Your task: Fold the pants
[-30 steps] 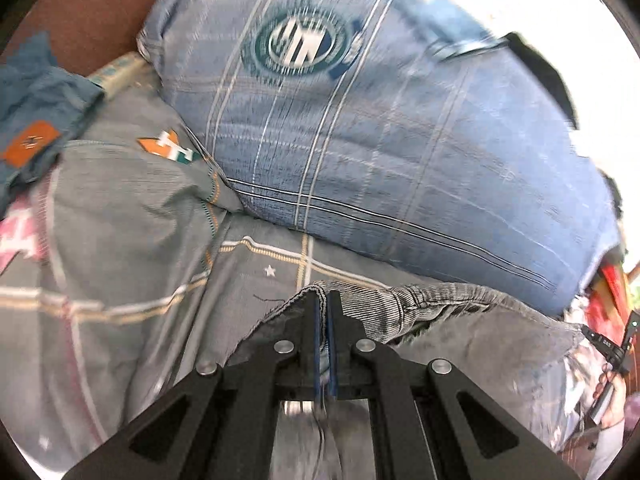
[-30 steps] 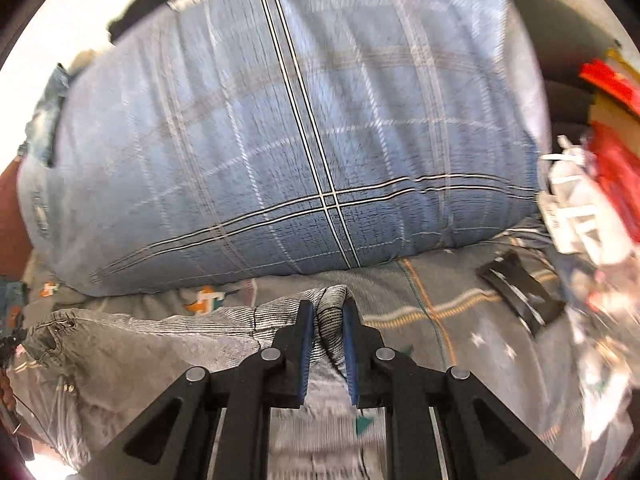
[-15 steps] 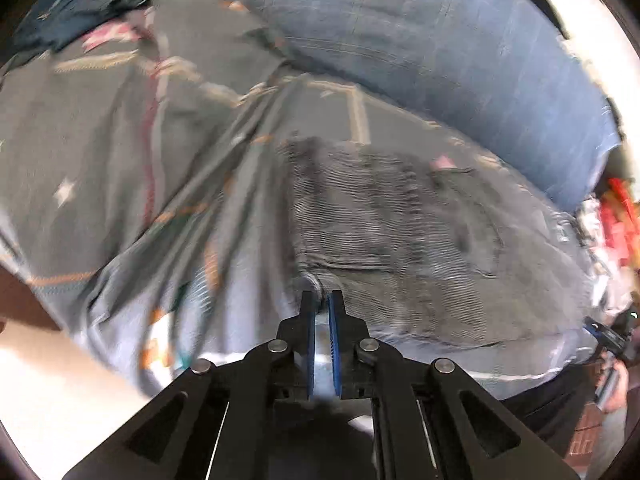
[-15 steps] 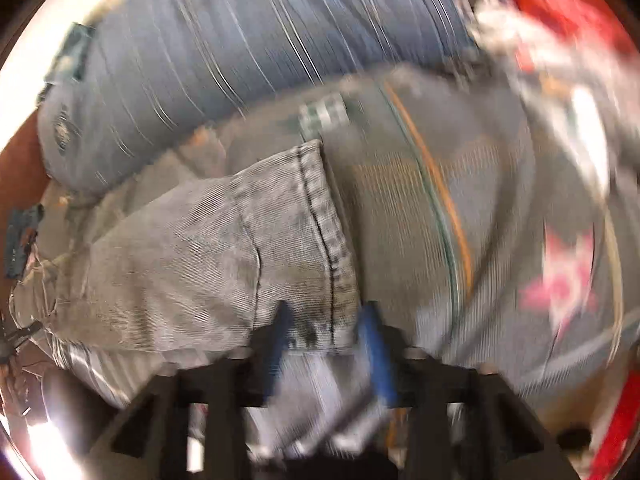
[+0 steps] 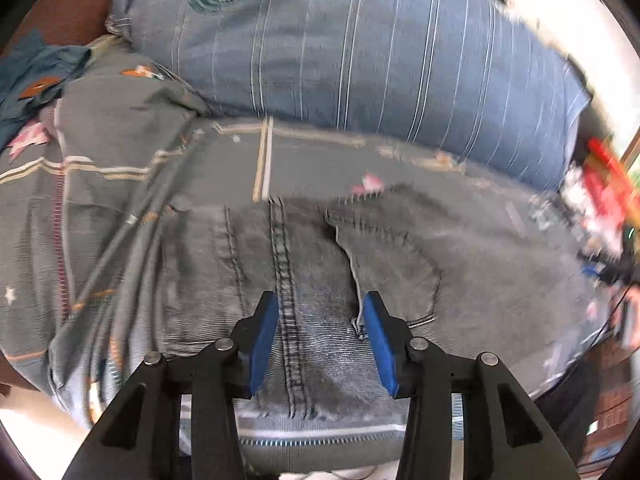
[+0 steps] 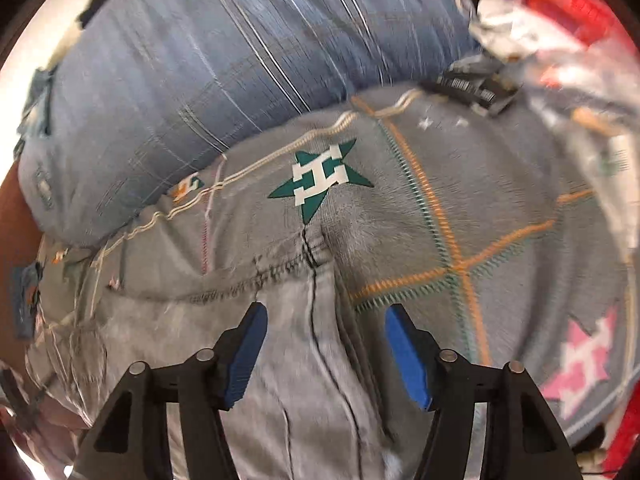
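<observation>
Grey denim pants (image 5: 312,280) lie flat on a grey patterned bedsheet (image 5: 120,152), seams and a back pocket facing up. My left gripper (image 5: 320,320) is open, its blue pads just above the pants near a stitched seam, holding nothing. In the right wrist view the pants (image 6: 280,340) show a hem edge on the sheet (image 6: 480,200). My right gripper (image 6: 324,344) is open over that end of the pants, empty.
A big blue striped pillow (image 5: 360,60) lies behind the pants, also in the right wrist view (image 6: 180,80). Blue clothing (image 5: 36,76) is piled at far left. Red and white packets (image 6: 560,20) and a black object (image 6: 472,88) lie at far right.
Both grippers held the pants lifted one second ago. They brought the pants down onto the sheet and both have opened, letting go. The pants now lie folded flat.
</observation>
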Available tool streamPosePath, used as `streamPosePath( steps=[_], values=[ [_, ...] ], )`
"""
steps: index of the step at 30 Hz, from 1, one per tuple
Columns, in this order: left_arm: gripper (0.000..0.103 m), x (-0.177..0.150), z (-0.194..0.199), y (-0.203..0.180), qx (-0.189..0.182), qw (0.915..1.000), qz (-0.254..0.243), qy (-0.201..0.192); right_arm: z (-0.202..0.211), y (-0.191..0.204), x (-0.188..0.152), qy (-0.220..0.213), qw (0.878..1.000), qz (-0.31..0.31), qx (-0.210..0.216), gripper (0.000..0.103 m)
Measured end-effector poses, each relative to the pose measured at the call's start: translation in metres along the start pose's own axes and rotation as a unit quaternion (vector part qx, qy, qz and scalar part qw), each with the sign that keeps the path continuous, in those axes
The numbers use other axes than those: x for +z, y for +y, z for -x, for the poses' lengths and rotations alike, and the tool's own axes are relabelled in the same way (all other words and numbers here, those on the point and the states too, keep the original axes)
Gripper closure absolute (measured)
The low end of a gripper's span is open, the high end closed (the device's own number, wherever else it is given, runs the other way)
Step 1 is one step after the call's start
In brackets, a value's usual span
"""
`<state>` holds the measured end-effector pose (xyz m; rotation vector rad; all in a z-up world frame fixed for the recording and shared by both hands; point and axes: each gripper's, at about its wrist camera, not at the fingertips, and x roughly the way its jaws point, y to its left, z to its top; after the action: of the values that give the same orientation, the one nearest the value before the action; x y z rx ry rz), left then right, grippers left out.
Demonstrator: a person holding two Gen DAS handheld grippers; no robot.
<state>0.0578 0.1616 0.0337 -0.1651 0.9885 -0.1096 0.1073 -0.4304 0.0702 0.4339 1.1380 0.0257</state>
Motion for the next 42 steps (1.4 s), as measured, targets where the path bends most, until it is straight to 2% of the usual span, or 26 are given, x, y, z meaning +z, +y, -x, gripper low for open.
streamPosePath(
  steps=[1,2,3,4,6,9,11,14,16,19,21,22,23,24,25,26,28,29,31,34,36,39,41,42],
  values=[
    [0.058,-0.003,-0.012,-0.001,0.006,0.9999,0.004,0.013,-0.009,0.003,0.001,0.018,1.0,0.005,-0.002,0.058],
    [0.058,-0.006,-0.023,-0.001,0.012,0.9996,0.005,0.026,-0.017,0.007,0.002,0.035,0.999,0.015,-0.009,0.081],
    [0.058,-0.008,-0.035,0.002,0.028,0.9987,0.012,0.042,-0.018,0.013,0.003,0.034,0.998,0.035,-0.03,0.086],
    [0.058,-0.011,-0.047,0.007,0.045,0.9969,0.021,0.06,-0.016,0.016,0.004,0.027,0.998,0.049,-0.042,0.097],
    [0.053,-0.012,-0.052,0.014,0.04,0.9972,0.03,0.056,0.003,0.023,0.009,-0.009,0.997,0.06,-0.041,0.099],
    [0.053,-0.011,-0.05,0.017,0.032,0.9976,0.029,0.054,0.033,0.036,0.016,-0.088,0.991,0.091,-0.047,0.099],
    [0.053,-0.011,-0.049,0.017,0.033,0.9978,0.028,0.05,0.017,0.036,0.016,-0.083,0.989,0.096,-0.072,0.099],
    [0.052,-0.011,-0.048,0.015,0.043,0.9974,0.03,0.049,-0.036,0.026,0.008,-0.018,0.985,0.116,-0.122,0.094],
    [0.052,-0.013,-0.042,0.011,0.05,0.9974,0.027,0.044,-0.023,0.024,0.001,-0.054,0.986,0.104,-0.116,0.089],
    [0.052,-0.007,-0.032,0.003,0.054,0.998,0.019,0.027,0.011,0.028,-0.007,-0.092,0.982,0.097,-0.136,0.084],
    [0.052,-0.002,-0.023,0.0,0.05,0.9985,0.021,0.013,0.038,0.039,-0.02,-0.112,0.983,0.102,-0.1,0.08],
    [0.052,-0.001,-0.019,0.0,0.042,0.9988,0.024,0.008,0.043,0.044,-0.027,-0.109,0.986,0.102,-0.075,0.072],
    [0.048,-0.001,-0.018,0.0,0.036,0.999,0.025,0.005,0.048,0.047,-0.037,-0.101,0.989,0.101,-0.045,0.06],
    [0.044,-0.002,-0.02,-0.002,0.038,0.999,0.022,0.005,0.047,0.048,-0.047,-0.088,0.991,0.096,-0.018,0.053],
    [0.043,-0.003,-0.025,-0.002,0.047,0.9987,0.019,0.008,0.042,0.046,-0.054,-0.072,0.993,0.091,0.002,0.04],
    [0.043,-0.005,-0.032,-0.002,0.061,0.9979,0.014,0.018,0.034,0.042,-0.06,-0.051,0.995,0.085,0.014,0.039],
    [0.04,-0.01,-0.057,0.0,0.086,0.9949,0.0,0.052,0.002,0.025,-0.07,0.002,0.996,0.084,-0.029,0.039],
    [0.04,-0.011,-0.062,0.003,0.081,0.9954,0.006,0.05,-0.012,0.014,-0.072,0.017,0.996,0.073,-0.039,0.045],
    [0.04,-0.007,-0.056,0.002,0.082,0.9954,0.016,0.047,0.0,0.017,-0.069,-0.001,0.997,0.069,-0.03,0.046],
    [0.04,-0.004,-0.032,-0.007,0.087,0.9961,0.006,0.011,0.026,0.038,-0.061,-0.041,0.994,0.1,-0.002,0.046],
    [0.04,-0.007,-0.02,-0.015,0.08,0.9967,-0.008,-0.006,0.027,0.048,-0.05,-0.039,0.994,0.098,0.029,0.046],
    [0.04,-0.019,-0.028,-0.022,0.079,0.9964,-0.028,0.011,0.005,0.057,-0.025,-0.018,0.992,0.076,0.098,0.046],
    [0.038,-0.024,-0.045,-0.02,0.097,0.9941,-0.031,0.035,-0.018,0.055,-0.01,0.006,0.989,0.057,0.136,0.046],
    [0.035,-0.025,-0.049,-0.016,0.092,0.9948,-0.022,0.038,-0.034,0.054,-0.002,0.011,0.991,0.05,0.122,0.046]
  ],
)
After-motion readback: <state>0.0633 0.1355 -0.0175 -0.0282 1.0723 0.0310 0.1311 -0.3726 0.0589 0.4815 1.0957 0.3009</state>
